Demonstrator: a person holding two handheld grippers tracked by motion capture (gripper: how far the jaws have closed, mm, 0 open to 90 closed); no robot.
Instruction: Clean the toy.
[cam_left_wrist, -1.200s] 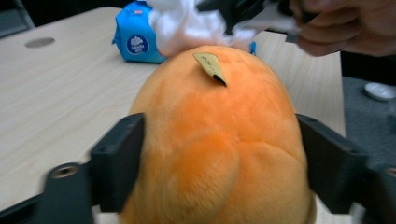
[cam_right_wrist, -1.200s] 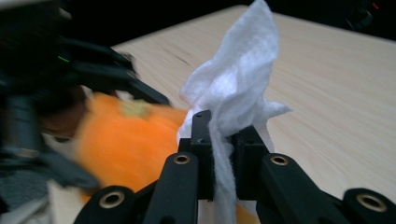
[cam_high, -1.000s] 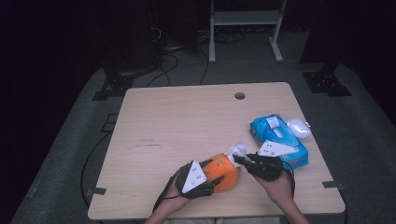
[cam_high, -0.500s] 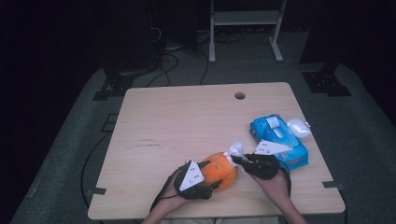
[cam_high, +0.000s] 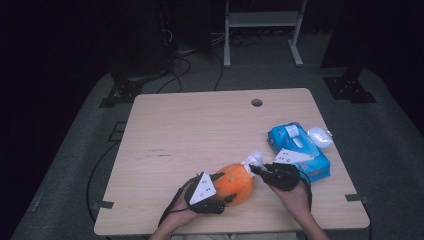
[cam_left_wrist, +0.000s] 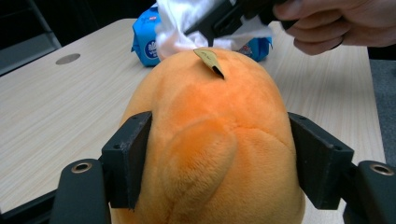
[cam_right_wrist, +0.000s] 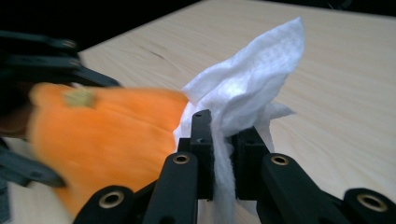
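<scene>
An orange plush toy (cam_high: 236, 181) lies near the table's front edge. My left gripper (cam_high: 225, 190) grips it from the near side. Its jaws have just been opening, but both pads (cam_left_wrist: 128, 158) still press into the plush (cam_left_wrist: 210, 130) between them. My right gripper (cam_high: 253, 169) comes in from the right and is shut on a crumpled white wipe (cam_high: 254, 159). In the right gripper view the wipe (cam_right_wrist: 252, 79) sticks up out of the shut jaws (cam_right_wrist: 223, 140) and rests against the top of the plush (cam_right_wrist: 107, 135).
A blue pack of wipes (cam_high: 299, 150) lies at the right of the wooden table (cam_high: 200, 130), just behind my right hand. A small white oval case (cam_high: 320, 136) sits beside the pack. A cable hole (cam_high: 257, 102) lies at the far edge.
The left jaws stand wider around the plush than a second ago. The right gripper and its wipe have barely shifted and stay at the toy's top.
</scene>
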